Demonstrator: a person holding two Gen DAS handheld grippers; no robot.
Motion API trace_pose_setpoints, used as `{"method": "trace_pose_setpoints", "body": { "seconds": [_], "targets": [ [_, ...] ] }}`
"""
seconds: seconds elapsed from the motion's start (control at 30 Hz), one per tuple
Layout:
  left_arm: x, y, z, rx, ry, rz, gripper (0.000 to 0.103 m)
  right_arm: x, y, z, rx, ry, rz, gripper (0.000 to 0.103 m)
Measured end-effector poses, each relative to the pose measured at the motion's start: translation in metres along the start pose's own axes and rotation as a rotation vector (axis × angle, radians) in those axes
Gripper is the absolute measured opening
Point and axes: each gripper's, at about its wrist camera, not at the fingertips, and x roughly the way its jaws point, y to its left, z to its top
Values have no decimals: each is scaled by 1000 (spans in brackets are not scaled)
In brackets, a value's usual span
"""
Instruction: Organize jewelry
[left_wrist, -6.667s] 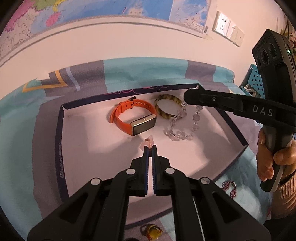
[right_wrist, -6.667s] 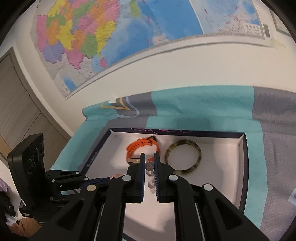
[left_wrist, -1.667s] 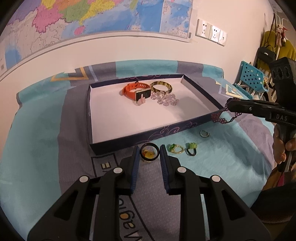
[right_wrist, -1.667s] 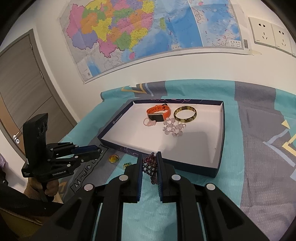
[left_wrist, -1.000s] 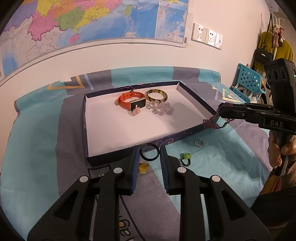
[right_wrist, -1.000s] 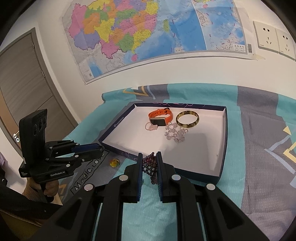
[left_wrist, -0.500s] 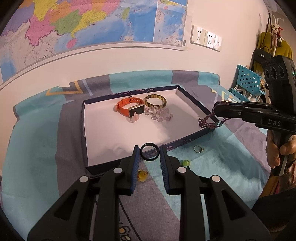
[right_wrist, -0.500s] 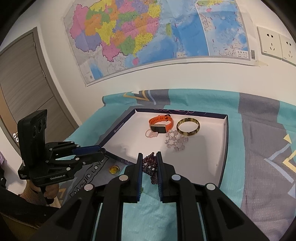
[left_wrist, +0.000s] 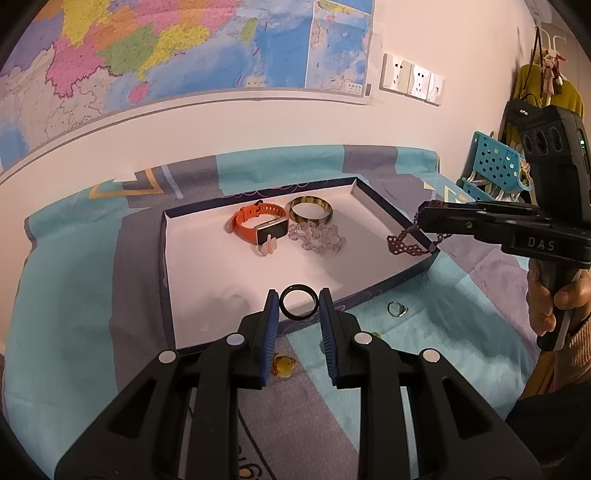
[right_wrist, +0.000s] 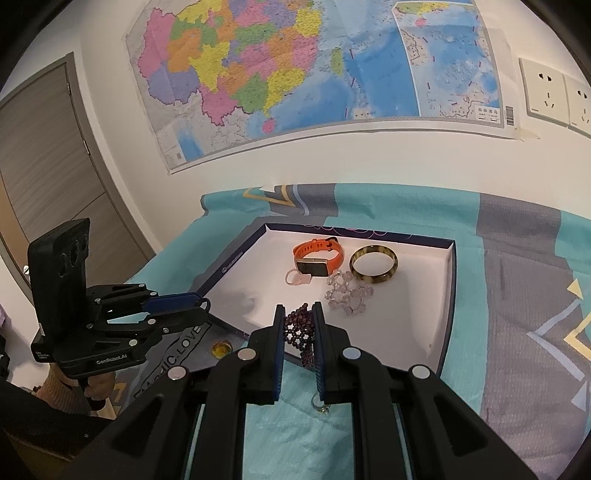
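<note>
Black ring (left_wrist: 298, 306) pinched between the blue pads of the left tongs (left_wrist: 298, 308), lower centre of the left wrist frame, held over the near wall of the tray (left_wrist: 373, 293). Left tongs closed only to ring width, both pads touching the band. Purple beaded bracelet (right_wrist: 300, 334) clamped in the right tongs (right_wrist: 299, 332), lower centre of the right wrist frame, narrow gap filled with beads; same bracelet hanging from the fingertips at right of the left wrist frame, above the tray's right rim.

White-lined, dark-blue tray at mid-frame on teal and grey bedding (left_wrist: 66, 295). Inside, toward the far wall: orange smartwatch (left_wrist: 258, 227), tortoiseshell bangle (left_wrist: 310, 209) just beside it, clear crystal bracelet (left_wrist: 317, 238) touching the bangle's near side, small pink ring (left_wrist: 267, 249) against the watch face.

Outside the tray, on the bedding: silver ring (left_wrist: 396, 309) right of the left tongs, amber ring (left_wrist: 282, 365) between the left fingers. Wall map (right_wrist: 314, 74) across the upper frame.
</note>
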Motion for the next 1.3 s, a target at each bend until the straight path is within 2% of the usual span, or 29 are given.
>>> {"method": "trace_pose_setpoints", "body": {
  "seconds": [0.33, 1.3],
  "targets": [
    [9, 4, 10, -17, 4, -13, 23, 12, -6, 11, 12, 6, -6, 12],
    [37, 6, 24, -18, 32, 20, 22, 44, -28, 25, 59, 33, -18, 12]
  ]
}}
